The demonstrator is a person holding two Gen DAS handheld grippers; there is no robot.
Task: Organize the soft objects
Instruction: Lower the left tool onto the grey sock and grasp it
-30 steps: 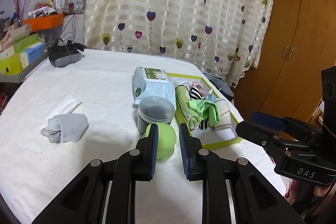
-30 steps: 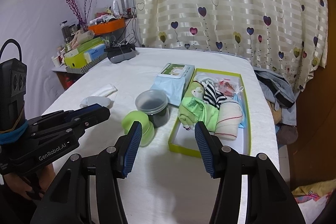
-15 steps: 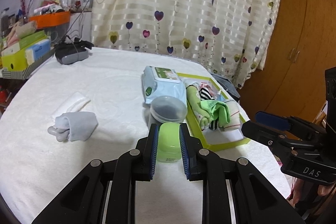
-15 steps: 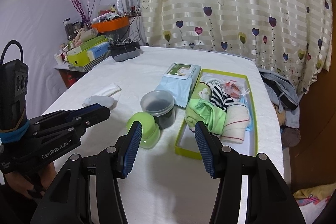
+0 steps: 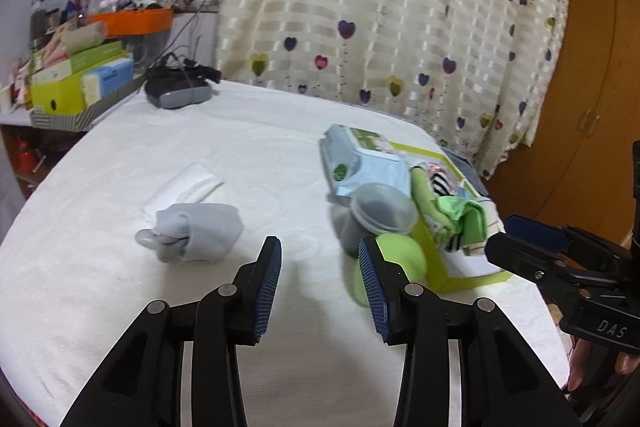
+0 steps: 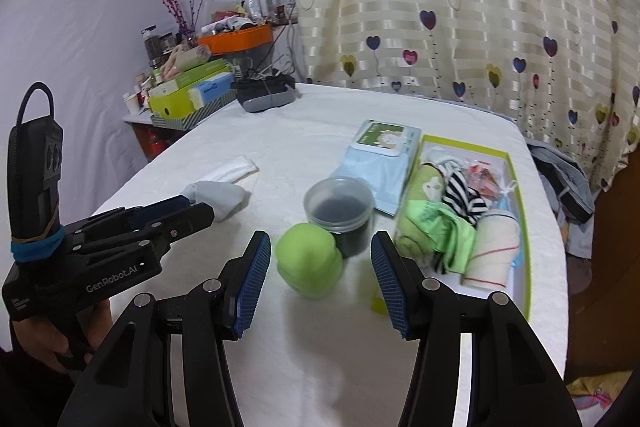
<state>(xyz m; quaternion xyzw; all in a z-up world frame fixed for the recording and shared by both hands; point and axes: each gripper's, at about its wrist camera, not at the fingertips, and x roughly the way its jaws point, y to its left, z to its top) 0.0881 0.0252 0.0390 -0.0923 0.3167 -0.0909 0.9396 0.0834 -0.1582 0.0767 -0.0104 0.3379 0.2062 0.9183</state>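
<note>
White textured cloth covers the table [image 5: 280,147]; behind it hangs a cream striped curtain [image 5: 400,7] with coloured hearts, an orange-brown wooden cupboard [image 5: 592,87] to its right. At the table's far left edge a shelf is cluttered with boxes and an orange tray [image 6: 236,39]; a dark grey device with cables [image 5: 178,91] sits on the far corner. Lime-green shallow box [image 6: 524,227] lies on the right side, holding a green cloth [image 6: 440,227], a striped black-and-white piece [image 6: 464,195] and a cream roll with red lines [image 6: 494,251]; further contents too jumbled to tell. Just left of the box: a blue wipes pack [image 6: 384,155], and nearer, a clear lidded tub [image 6: 340,211] with dark contents. A green soft ball [image 6: 308,259] rests on the cloth touching the tub's front. Well to the left lie a grey sock bundle [image 5: 196,231] and, beside it, a folded white cloth [image 5: 188,183]. Left gripper [image 5: 320,267]: jaws opening, nothing between them, ball just off its right finger. Right gripper [image 6: 316,281]: jaws wide apart, pads not touching anything, ball seen ahead between them.
</note>
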